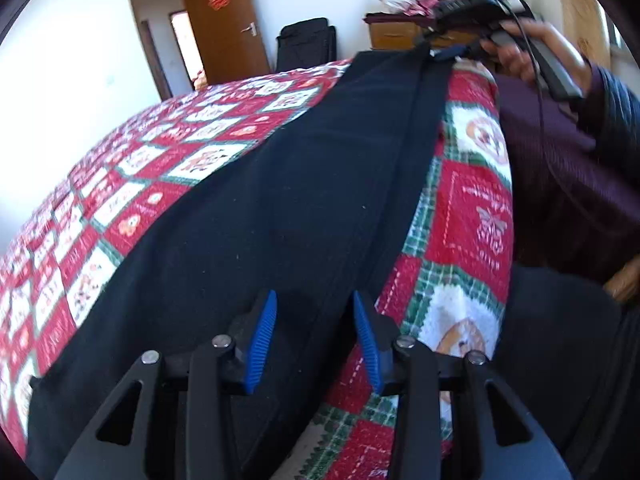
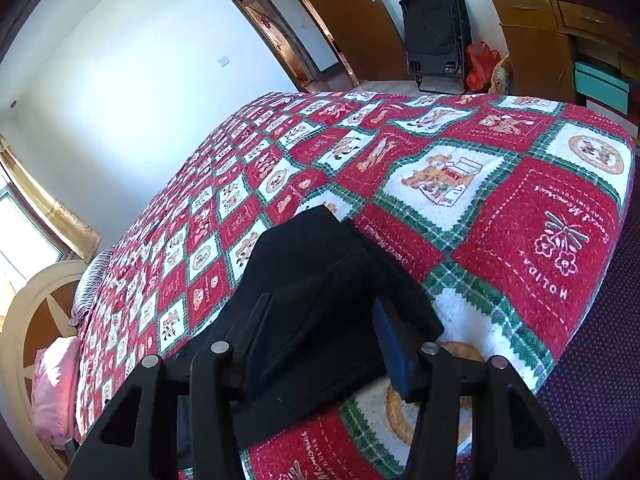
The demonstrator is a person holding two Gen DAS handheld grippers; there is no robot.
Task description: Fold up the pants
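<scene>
Black pants lie lengthwise along the near edge of a bed with a red, white and green patchwork quilt. My left gripper is open, its blue pads either side of a seam at one end of the pants, just above the cloth. At the far end, the right gripper shows in the left wrist view, held by a hand at the leg ends. In the right wrist view the right gripper has the black leg end between its fingers; the cloth is lifted off the quilt.
The person in a dark purple top stands at the bed's right edge. Beyond the bed are an open brown door, a black folded chair, a wooden desk and a pink pillow at the headboard.
</scene>
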